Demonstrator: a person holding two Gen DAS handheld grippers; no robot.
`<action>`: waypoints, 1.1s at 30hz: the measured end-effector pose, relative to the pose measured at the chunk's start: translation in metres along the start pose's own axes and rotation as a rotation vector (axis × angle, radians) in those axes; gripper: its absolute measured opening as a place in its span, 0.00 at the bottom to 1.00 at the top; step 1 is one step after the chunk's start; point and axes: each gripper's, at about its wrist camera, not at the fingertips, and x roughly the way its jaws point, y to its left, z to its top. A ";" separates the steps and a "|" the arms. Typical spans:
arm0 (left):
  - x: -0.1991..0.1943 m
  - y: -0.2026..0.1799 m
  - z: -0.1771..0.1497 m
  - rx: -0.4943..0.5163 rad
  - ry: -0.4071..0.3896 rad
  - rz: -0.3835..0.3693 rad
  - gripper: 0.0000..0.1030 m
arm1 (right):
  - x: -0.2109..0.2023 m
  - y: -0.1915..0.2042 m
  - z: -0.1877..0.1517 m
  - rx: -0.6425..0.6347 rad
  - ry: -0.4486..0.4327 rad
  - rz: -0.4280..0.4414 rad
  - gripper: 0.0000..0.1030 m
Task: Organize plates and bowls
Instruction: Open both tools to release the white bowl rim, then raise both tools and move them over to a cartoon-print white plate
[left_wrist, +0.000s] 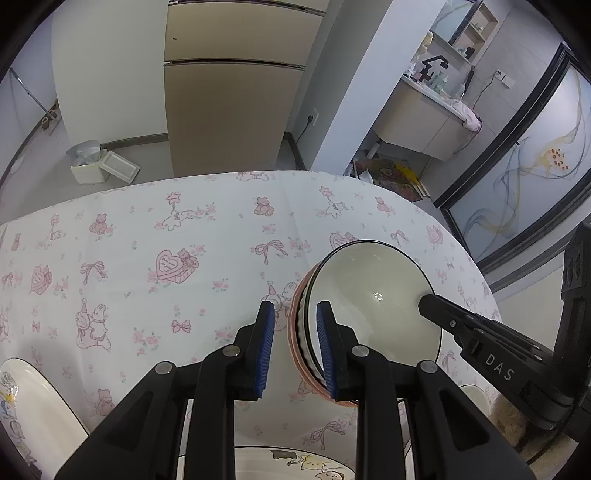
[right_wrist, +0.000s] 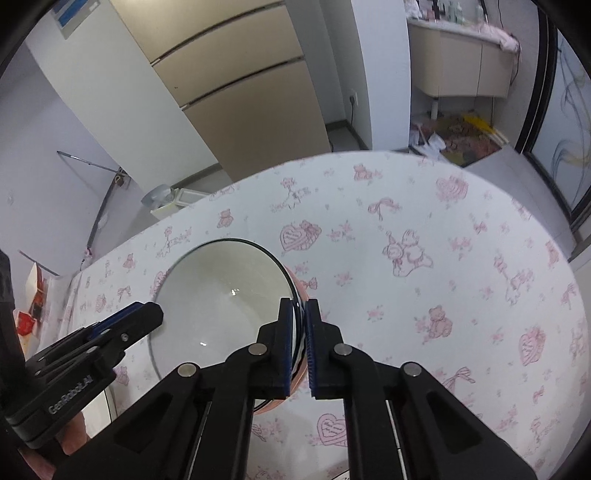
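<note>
A white bowl (left_wrist: 373, 295) with a black rim sits nested in a pink bowl (left_wrist: 295, 354) on the table, right of centre in the left wrist view. My left gripper (left_wrist: 295, 304) straddles the stack's near-left rim: one finger is inside the white bowl, the other outside, with a strip of cloth showing between that pad and the pink bowl. In the right wrist view my right gripper (right_wrist: 300, 301) is shut on the white bowl's (right_wrist: 221, 295) rim, just above the pink bowl (right_wrist: 301, 282). The right gripper (left_wrist: 424, 301) and left gripper (right_wrist: 155, 312) each show in the other view.
The round table (left_wrist: 184, 229) wears a white cloth with pink bears and hearts. Cartoon-printed plates lie at the near left (left_wrist: 22, 398) and the near edge (left_wrist: 295, 461). Beyond the table are a beige fridge (left_wrist: 236, 92), a white bin (left_wrist: 88, 166) and floor clutter (left_wrist: 388, 177).
</note>
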 end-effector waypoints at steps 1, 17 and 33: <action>0.000 0.000 0.000 0.001 0.000 0.001 0.25 | -0.001 0.000 0.000 -0.001 0.000 -0.004 0.06; -0.033 -0.011 0.000 0.053 -0.094 0.013 0.25 | -0.039 0.013 0.000 -0.043 -0.125 -0.056 0.23; -0.108 -0.027 -0.007 0.101 -0.352 0.075 0.70 | -0.110 0.015 -0.001 -0.030 -0.358 -0.076 0.87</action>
